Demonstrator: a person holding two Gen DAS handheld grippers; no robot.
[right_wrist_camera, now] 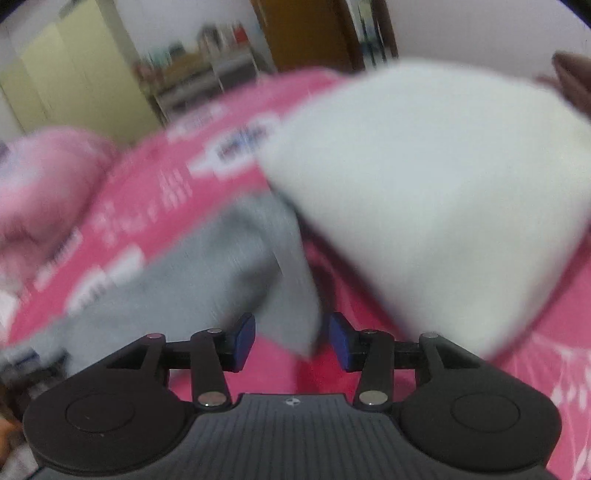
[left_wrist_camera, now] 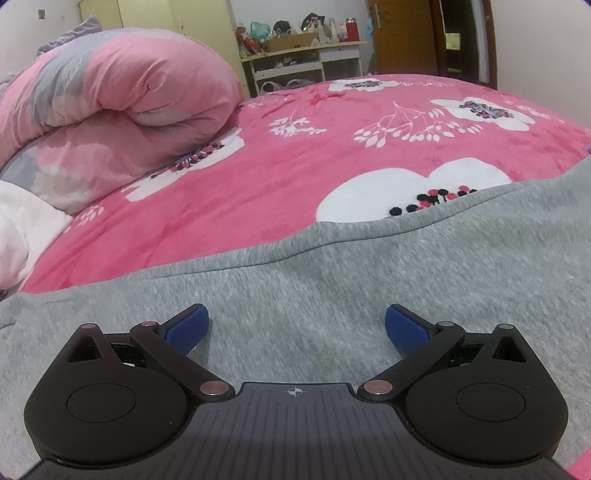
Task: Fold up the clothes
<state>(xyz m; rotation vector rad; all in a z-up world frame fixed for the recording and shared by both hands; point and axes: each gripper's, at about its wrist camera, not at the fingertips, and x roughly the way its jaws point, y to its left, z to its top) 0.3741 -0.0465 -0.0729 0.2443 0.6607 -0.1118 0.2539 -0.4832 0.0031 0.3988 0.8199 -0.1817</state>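
Note:
A grey knit garment lies spread on the pink flowered bedspread. My left gripper is wide open just above the grey cloth and holds nothing. In the blurred right wrist view, the grey garment runs from the left to a corner between the blue pads. My right gripper is partly open around that corner, with gaps on both sides. A white cloth lies at the right, beyond the gripper.
A rolled pink and grey quilt lies at the left of the bed. A white fleecy cloth sits at the left edge. A cluttered shelf, cupboards and a wooden door stand beyond the bed.

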